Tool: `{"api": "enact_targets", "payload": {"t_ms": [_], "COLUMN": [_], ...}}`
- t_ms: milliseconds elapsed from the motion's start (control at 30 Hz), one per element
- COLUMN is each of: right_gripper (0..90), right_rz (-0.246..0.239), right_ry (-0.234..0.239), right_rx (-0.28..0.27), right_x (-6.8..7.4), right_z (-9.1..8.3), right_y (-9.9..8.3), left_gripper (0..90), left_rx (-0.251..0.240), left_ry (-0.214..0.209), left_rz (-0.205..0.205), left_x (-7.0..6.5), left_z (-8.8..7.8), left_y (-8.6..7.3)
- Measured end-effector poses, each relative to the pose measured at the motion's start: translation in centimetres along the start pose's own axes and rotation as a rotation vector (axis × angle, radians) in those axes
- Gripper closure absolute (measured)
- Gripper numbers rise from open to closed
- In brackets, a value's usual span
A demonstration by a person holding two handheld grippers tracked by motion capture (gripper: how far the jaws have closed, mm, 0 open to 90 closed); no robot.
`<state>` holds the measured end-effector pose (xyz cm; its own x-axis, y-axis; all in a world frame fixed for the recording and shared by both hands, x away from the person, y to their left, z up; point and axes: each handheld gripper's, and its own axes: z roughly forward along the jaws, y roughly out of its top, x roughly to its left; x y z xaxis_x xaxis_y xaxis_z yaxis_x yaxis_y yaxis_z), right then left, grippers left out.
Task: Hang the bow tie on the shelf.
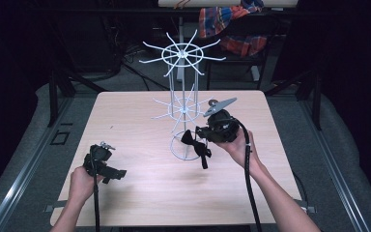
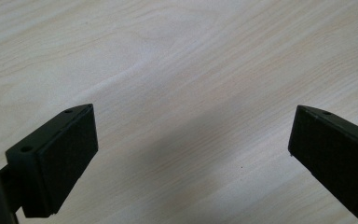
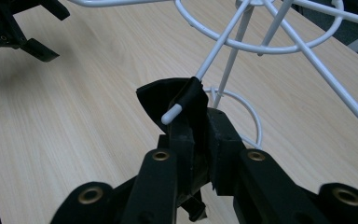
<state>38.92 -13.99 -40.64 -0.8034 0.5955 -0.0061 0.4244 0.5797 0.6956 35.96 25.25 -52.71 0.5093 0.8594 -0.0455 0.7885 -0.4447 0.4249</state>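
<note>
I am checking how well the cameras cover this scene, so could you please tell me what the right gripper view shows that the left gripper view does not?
The right gripper view alone shows the right gripper shut on a black bow tie, hung over an arm tip of the white wire rack, with the left gripper farther off. The left gripper view alone shows the left gripper's own jaws standing wide apart with nothing between them. Both share the light wooden table.

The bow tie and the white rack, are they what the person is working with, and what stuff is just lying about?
In the job:
black bow tie
white wire rack, one prong tip poking through the tie
right gripper, pinching the tie

Just about:
left gripper, open above bare table
plaid cloth behind the table
</note>
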Motion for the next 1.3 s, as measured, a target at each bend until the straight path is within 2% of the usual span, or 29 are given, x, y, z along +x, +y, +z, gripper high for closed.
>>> {"api": "enact_targets", "payload": {"t_ms": [233, 333, 533, 667, 933, 1133, 1300], "right_gripper": [73.8, 63.1, 47.4, 39.4, 27.1, 20.1, 14.5], "right_rz": [-0.005, -0.005, -0.018, -0.013, -0.004, -0.002, 0.001], "right_ry": [0.006, 0.022, 0.028, 0.048, 0.066, 0.078, 0.084], "right_rx": [0.001, 0.016, 0.026, 0.018, 0.048, 0.046, 0.076], "right_x": [0.0, 0.1, 0.2, 0.2, 0.2, 0.3, 0.1], "right_z": [-0.1, -0.3, -0.6, -1.1, -1.9, -2.3, -2.6], "right_y": [-0.1, -0.2, -0.3, -0.5, -0.9, -1.4, -1.8], "left_gripper": [1.3, 1.3, 1.3, 1.3, 1.3, 1.3, 1.3], "left_rx": [0.002, 0.002, 0.002, 0.001, 0.004, 0.002, 0.001], "left_ry": [-0.004, -0.004, -0.004, -0.005, -0.007, -0.006, -0.006], "left_rz": [0.002, 0.001, 0.006, 0.005, 0.004, 0.003, 0.004], "left_x": [0.0, 0.0, 0.0, 0.0, 0.0, 0.0, 0.0], "left_z": [0.0, 0.0, 0.0, 0.0, 0.0, 0.0, 0.0], "left_y": [0.0, 0.0, 0.0, 0.0, 0.1, 0.1, 0.1]}}
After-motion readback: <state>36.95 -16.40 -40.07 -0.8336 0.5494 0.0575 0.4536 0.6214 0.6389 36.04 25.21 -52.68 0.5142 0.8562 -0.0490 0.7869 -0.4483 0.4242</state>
